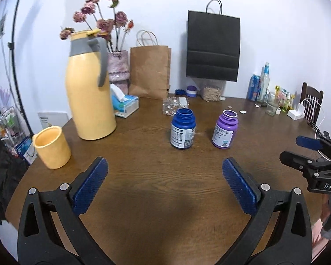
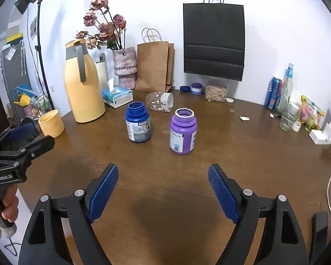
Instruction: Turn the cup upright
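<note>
A yellow cup (image 1: pixel 51 146) stands mouth up near the left edge of the brown table (image 1: pixel 165 190), beside a tall yellow jug (image 1: pixel 89 92). In the right wrist view the cup (image 2: pixel 51 123) sits at the far left, just beyond the left gripper (image 2: pixel 36 133). My left gripper (image 1: pixel 165 162) is open above bare table, right of the cup and apart from it. My right gripper (image 2: pixel 163 168) is open too, with nothing between its blue pads (image 2: pixel 104 190). It also shows at the right edge of the left wrist view, as the right gripper (image 1: pixel 302 150).
An open blue bottle (image 1: pixel 183 129) and an open purple bottle (image 1: pixel 225 130) stand mid-table. A clear jar (image 2: pixel 160 101) lies on its side behind them. Tissue box (image 1: pixel 124 105), vase, paper bags, drink bottles and a glass (image 2: pixel 289 116) line the back and right.
</note>
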